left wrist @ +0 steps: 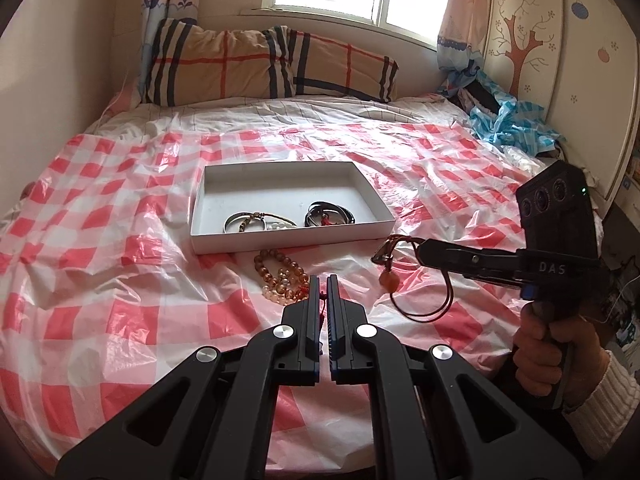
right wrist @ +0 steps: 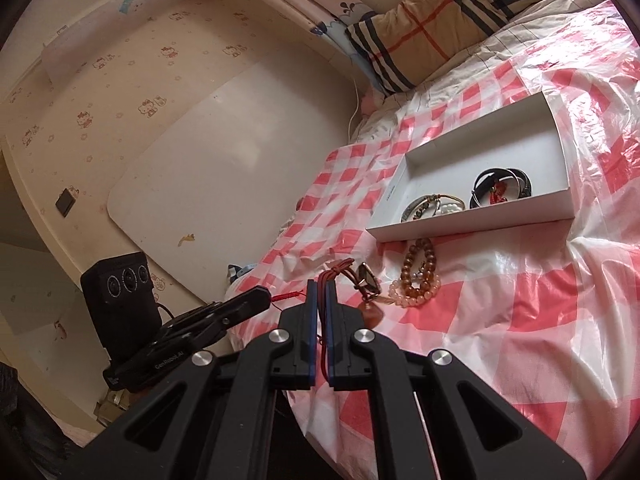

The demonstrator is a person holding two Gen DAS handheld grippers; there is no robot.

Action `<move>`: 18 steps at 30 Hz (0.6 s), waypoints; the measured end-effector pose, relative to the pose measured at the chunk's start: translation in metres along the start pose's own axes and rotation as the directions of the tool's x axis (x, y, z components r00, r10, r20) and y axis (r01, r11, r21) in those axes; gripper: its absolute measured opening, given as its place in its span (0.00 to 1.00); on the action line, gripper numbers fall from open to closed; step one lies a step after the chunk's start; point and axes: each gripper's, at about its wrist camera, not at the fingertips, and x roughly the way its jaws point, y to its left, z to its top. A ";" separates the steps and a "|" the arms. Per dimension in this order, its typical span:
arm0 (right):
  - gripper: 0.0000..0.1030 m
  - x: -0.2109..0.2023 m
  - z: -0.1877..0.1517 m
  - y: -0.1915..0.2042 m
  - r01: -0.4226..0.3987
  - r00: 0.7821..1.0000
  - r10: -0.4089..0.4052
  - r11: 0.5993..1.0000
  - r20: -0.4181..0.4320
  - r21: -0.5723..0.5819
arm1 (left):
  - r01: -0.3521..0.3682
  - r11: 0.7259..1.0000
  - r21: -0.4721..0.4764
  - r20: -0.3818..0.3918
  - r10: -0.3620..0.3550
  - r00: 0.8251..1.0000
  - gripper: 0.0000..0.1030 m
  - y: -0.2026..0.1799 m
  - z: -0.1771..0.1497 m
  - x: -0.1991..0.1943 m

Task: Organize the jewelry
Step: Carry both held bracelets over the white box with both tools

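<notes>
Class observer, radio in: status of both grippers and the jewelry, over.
Right gripper shut on pendant cord, pendant dangling. Left gripper shut on red string of bead bracelets. White box ahead, path clear.

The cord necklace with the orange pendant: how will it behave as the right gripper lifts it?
Probably floppy: the cord necklace droops in a slack loop below the right gripper, which is shut on it. Its pendant dangles free, so it may swing. The thin cord looks light, though it could snag on the crinkled plastic sheet.
</notes>
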 end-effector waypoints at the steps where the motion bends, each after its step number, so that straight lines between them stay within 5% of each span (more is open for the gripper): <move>1: 0.04 0.000 0.000 0.000 0.001 1.000 -0.001 1.000 0.003 -0.001 | -0.008 1.000 0.009 0.001 0.008 1.000 0.03 -0.002 0.001 0.001; 18: 0.04 0.006 0.008 -0.006 0.021 1.000 -0.020 1.000 0.008 -0.007 | -0.070 0.992 0.105 0.046 0.065 0.997 0.03 -0.021 0.019 0.029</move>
